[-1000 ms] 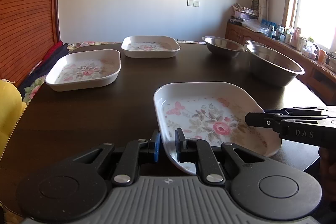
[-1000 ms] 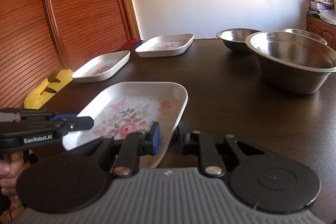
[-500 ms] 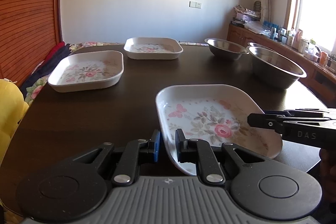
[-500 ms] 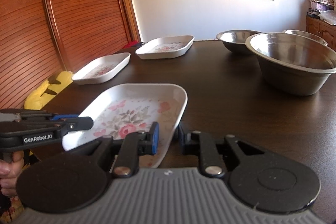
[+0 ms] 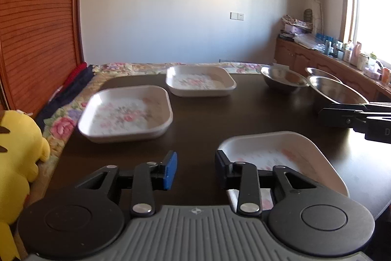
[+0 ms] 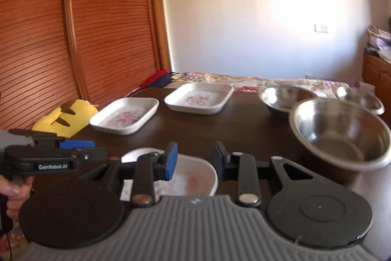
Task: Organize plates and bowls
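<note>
Three white, square-cornered floral plates (image 5: 124, 114) and three round steel bowls (image 6: 342, 133) are counted; both grippers (image 5: 195, 169) (image 6: 193, 160) are opening, nothing clamped.

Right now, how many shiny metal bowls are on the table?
3. The big bowl is nearest, on the right. A smaller bowl sits behind it toward the middle, and another small bowl is at the far right edge. None seems hidden.

near floral plate (image 6: 195, 177) half hidden behind right hand-held gripper (image 6: 194, 159), far plates' patterns blurred
</note>
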`<state>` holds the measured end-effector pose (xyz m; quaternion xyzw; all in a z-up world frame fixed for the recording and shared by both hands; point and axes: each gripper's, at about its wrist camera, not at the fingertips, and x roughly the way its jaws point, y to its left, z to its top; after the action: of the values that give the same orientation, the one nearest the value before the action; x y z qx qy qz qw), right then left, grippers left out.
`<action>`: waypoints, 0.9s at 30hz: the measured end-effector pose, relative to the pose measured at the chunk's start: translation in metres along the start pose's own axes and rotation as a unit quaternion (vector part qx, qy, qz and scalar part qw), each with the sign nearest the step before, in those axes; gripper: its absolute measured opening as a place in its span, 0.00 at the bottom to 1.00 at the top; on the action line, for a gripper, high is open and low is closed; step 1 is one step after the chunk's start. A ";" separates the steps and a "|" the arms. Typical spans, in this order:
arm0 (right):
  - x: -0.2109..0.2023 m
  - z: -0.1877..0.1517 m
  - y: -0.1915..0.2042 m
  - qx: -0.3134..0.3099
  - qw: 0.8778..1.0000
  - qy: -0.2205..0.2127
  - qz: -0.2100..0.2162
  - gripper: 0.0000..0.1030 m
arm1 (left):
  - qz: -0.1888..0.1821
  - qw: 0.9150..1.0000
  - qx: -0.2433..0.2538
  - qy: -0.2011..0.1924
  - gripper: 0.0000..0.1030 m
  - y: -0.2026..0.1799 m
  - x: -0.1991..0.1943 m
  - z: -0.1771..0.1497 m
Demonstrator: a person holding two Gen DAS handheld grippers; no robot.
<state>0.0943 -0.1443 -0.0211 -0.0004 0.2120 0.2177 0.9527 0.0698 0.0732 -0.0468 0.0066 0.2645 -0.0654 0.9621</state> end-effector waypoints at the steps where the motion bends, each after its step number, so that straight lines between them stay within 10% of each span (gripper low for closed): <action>1: 0.005 0.004 0.001 -0.003 1.000 0.002 0.005 0.36 | 0.002 1.000 0.000 -0.001 0.42 0.003 0.002 0.003; 27: 0.153 0.066 0.053 -0.037 0.985 0.115 0.122 0.37 | 0.038 0.999 0.013 0.029 0.54 0.120 0.071 0.053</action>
<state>0.2237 -0.0269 -0.0180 -0.0348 0.3107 0.3384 0.8876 0.1727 0.1809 -0.0405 0.0307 0.2912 -0.0317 0.9557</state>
